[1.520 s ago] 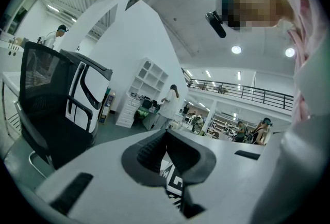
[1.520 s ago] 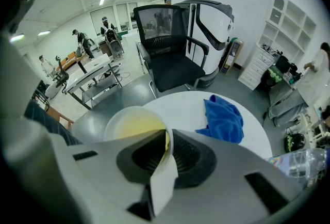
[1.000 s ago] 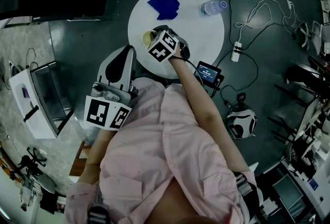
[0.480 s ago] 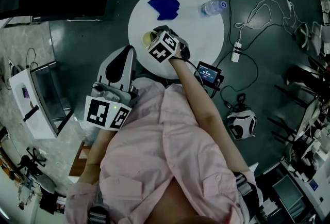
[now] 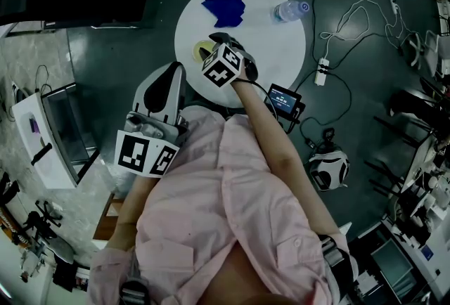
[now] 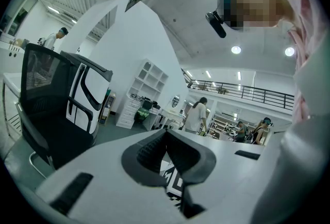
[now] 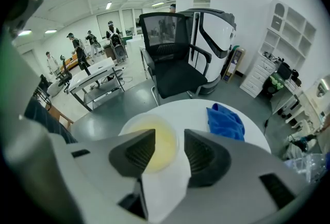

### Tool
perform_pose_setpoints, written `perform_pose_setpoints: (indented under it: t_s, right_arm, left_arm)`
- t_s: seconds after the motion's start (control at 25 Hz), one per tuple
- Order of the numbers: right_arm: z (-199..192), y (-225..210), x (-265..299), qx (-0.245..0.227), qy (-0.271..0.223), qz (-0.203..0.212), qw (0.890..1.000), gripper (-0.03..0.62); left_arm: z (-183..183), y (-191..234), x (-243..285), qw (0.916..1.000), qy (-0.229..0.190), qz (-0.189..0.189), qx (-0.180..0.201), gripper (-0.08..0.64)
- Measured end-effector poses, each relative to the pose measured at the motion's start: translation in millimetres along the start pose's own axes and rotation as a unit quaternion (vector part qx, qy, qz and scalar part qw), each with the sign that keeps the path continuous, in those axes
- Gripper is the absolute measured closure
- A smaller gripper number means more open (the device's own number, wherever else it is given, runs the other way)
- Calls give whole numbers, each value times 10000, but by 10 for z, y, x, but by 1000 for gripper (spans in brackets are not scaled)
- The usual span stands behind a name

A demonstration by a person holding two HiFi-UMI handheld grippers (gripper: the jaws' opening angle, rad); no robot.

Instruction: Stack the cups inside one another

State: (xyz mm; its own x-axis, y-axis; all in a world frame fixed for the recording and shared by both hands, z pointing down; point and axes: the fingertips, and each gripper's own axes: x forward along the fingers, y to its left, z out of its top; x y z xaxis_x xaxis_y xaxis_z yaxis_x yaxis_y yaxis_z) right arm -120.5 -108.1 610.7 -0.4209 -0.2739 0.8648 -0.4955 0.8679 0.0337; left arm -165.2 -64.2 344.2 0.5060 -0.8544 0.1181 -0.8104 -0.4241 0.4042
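Edging forward over the table [image 5: 281, 43] since half a second ago, the right gripper [image 7: 169, 146] is now covering more of the cup [image 7: 162, 184]. The left gripper [image 6: 166, 138] is hanging well off the table, jaws pressed together, empty. The cup, near the table's left edge, is mostly hiding in the head view, its white wall pinched between the right jaws. A cloth [image 7: 225, 121] and a bottle [image 5: 290, 10] are lying beyond.
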Motion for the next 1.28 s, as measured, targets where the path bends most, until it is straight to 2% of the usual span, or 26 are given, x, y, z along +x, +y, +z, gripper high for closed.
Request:
perform_pose_setpoints:
  t_s: [0.72, 1.04, 1.28]
  right_arm:
    - [115, -138, -195, 281, -425, -287, 9983, 437]
    - [259, -248, -425, 418, -854, -630, 9935, 523]
    - [361, -295, -579, 537, -1170, -780, 9886, 549]
  left_arm:
    - [2, -12, -17, 10000, -21, -29, 20, 541]
    - [-8, -25, -20, 10000, -13, -26, 28, 541]
    - [-14, -26, -19, 10000, -16, -28, 43, 541]
